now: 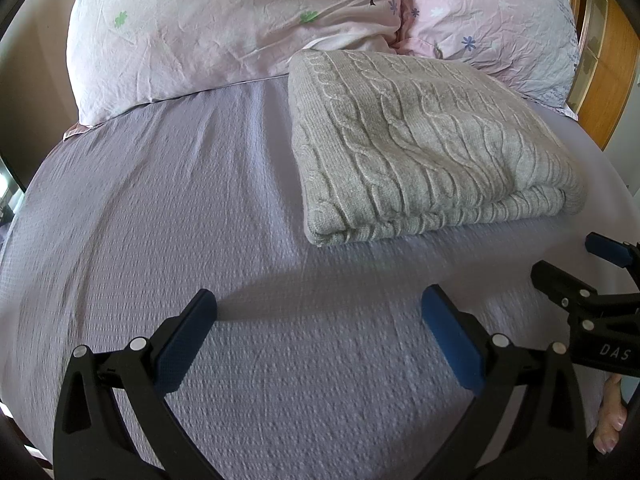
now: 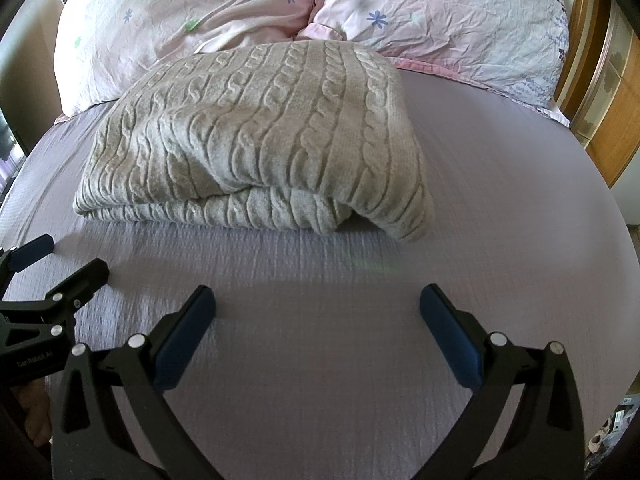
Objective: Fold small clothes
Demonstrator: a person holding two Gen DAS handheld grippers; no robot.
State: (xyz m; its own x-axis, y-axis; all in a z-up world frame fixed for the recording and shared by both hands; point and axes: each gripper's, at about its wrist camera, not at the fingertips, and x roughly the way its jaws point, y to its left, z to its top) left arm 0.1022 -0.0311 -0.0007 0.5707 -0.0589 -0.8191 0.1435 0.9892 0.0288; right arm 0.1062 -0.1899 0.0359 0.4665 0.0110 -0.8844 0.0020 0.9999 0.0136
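Observation:
A grey cable-knit sweater (image 1: 420,144) lies folded into a thick rectangle on the lilac bed sheet (image 1: 200,220), just in front of the pillows. It also shows in the right wrist view (image 2: 260,136), with its folded edges facing me. My left gripper (image 1: 318,308) is open and empty, above the sheet, in front and to the left of the sweater. My right gripper (image 2: 318,306) is open and empty, a short way in front of the sweater. Each gripper shows at the edge of the other's view, the right one (image 1: 580,264) and the left one (image 2: 60,260), both open.
Two pale pink flowered pillows (image 1: 224,28) (image 1: 488,20) lie along the head of the bed behind the sweater. A wooden cabinet (image 2: 604,92) stands to the right of the bed. The sheet (image 2: 500,200) curves down at both sides.

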